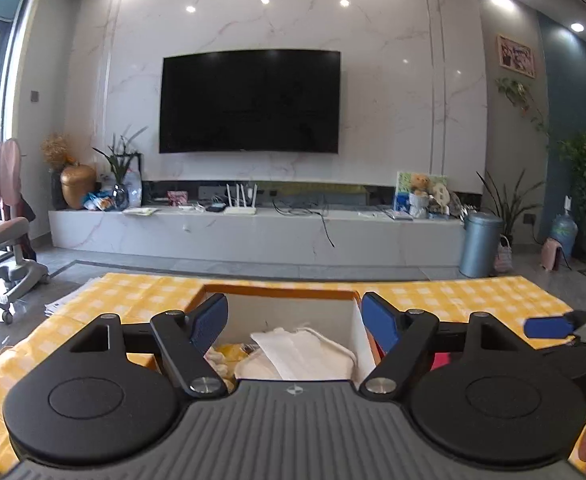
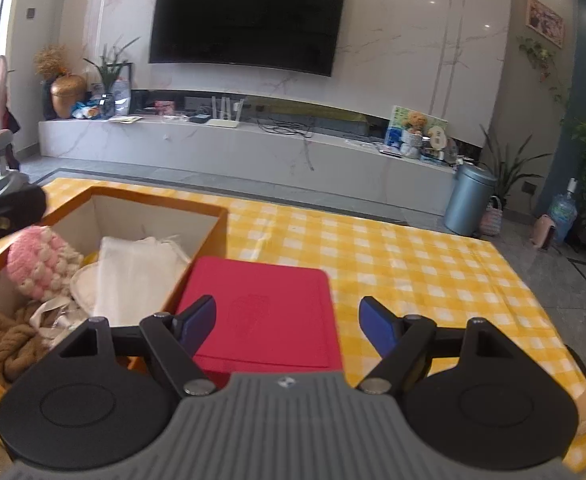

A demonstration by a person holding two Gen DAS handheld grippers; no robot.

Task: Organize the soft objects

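Directly ahead of the right gripper (image 2: 287, 322) lies a flat red rectangular lid (image 2: 265, 316), resting on the yellow-and-white checked table (image 2: 413, 272) and touching the side of the open orange-rimmed storage box (image 2: 217, 220). Both of this gripper's blue-padded fingers (image 2: 377, 330) stand wide apart and hold nothing; the lid's near edge sits between them and below, not yet touched.

Inside the box lie the soft things: a pink and cream crocheted piece (image 2: 43, 258), a folded white cloth (image 2: 133, 276), a brown cable-knit garment (image 2: 5, 346) in the near corner, with white straps between them.

From the left wrist view, the left gripper (image 1: 295, 320) hovers over the box (image 1: 277, 290), fingers (image 1: 209, 322) likewise spread and empty, the white cloth (image 1: 301, 350) just below and between them.

Nothing soft remains visible on the table, so the sorting seems nearly done, and the step in hand is probably closing up. That would call for the right fingers to drop and close on the lid's edge, then lift and carry it leftward over the box once the left gripper has cleared the opening.
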